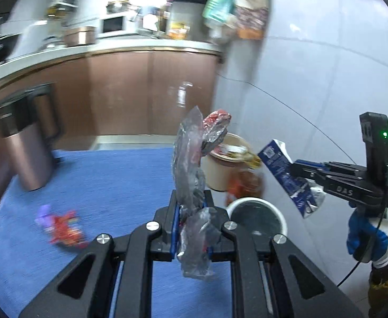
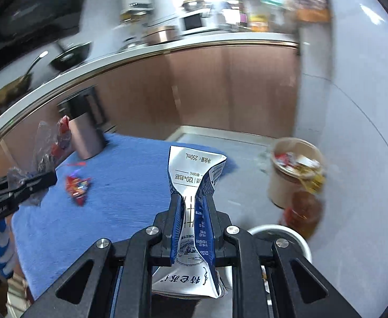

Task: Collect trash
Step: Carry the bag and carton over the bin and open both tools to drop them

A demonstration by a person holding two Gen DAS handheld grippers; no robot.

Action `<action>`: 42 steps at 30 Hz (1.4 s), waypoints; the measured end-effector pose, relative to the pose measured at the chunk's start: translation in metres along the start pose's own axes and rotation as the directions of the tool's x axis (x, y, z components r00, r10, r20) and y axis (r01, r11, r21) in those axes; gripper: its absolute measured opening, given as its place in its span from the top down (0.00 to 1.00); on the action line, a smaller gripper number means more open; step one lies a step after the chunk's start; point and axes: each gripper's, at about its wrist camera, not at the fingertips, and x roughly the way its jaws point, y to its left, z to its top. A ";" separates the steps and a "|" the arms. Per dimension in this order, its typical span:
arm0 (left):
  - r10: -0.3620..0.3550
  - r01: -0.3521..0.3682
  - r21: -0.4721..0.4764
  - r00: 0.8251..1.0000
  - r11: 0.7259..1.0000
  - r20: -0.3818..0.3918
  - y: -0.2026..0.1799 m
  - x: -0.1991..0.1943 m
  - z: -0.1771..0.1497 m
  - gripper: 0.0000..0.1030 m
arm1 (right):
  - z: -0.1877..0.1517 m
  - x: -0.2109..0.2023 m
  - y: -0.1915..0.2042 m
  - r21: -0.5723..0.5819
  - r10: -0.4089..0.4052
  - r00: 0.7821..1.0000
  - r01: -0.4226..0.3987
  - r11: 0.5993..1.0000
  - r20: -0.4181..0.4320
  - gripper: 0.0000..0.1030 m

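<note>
My left gripper (image 1: pixel 191 206) is shut on a crumpled clear plastic wrapper (image 1: pixel 188 159) with a red scrap at its top, held above the blue mat (image 1: pixel 101 185). My right gripper (image 2: pixel 192 209) is shut on a squashed blue-and-white milk carton (image 2: pixel 194 169); it also shows in the left wrist view (image 1: pixel 286 169), held by the right gripper (image 1: pixel 300 169). A white round bin (image 1: pixel 257 217) stands just below both grippers. A red and purple snack wrapper (image 1: pixel 61 228) lies on the mat; it also shows in the right wrist view (image 2: pixel 76 185).
A beige paper tub (image 2: pixel 294 172) full of trash stands on the grey floor, with an orange-red jar (image 2: pixel 305 214) in front of it. A copper-coloured pedal bin (image 1: pixel 27 137) stands on the mat's far left. Brown cabinets (image 1: pixel 146 92) run behind. The grey wall is right.
</note>
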 end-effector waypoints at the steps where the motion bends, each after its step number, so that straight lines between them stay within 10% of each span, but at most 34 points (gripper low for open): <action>1: -0.013 0.014 0.011 1.000 1.000 -0.010 -0.009 0.008 0.002 0.86 | -0.003 -0.003 -0.011 0.018 -0.019 1.000 0.019 1.000 0.004 0.84; 20: -0.225 0.251 0.059 0.932 0.966 -0.284 -0.142 0.217 0.005 0.86 | -0.081 0.076 -0.156 0.266 -0.159 0.976 0.194 0.944 -0.148 0.84; 31: -0.304 0.316 -0.022 0.888 0.948 -0.344 -0.153 0.265 -0.004 0.82 | -0.102 0.100 -0.183 0.332 -0.151 0.970 0.209 0.920 -0.193 0.82; 35: -0.324 0.325 -0.057 0.878 0.944 -0.352 -0.151 0.273 -0.007 0.72 | -0.110 0.105 -0.188 0.352 -0.153 0.967 0.218 0.910 -0.205 0.60; 42: -0.337 0.329 -0.082 0.880 0.941 -0.336 -0.149 0.266 -0.005 0.57 | -0.117 0.100 -0.185 0.363 -0.169 0.963 0.238 0.901 -0.211 0.53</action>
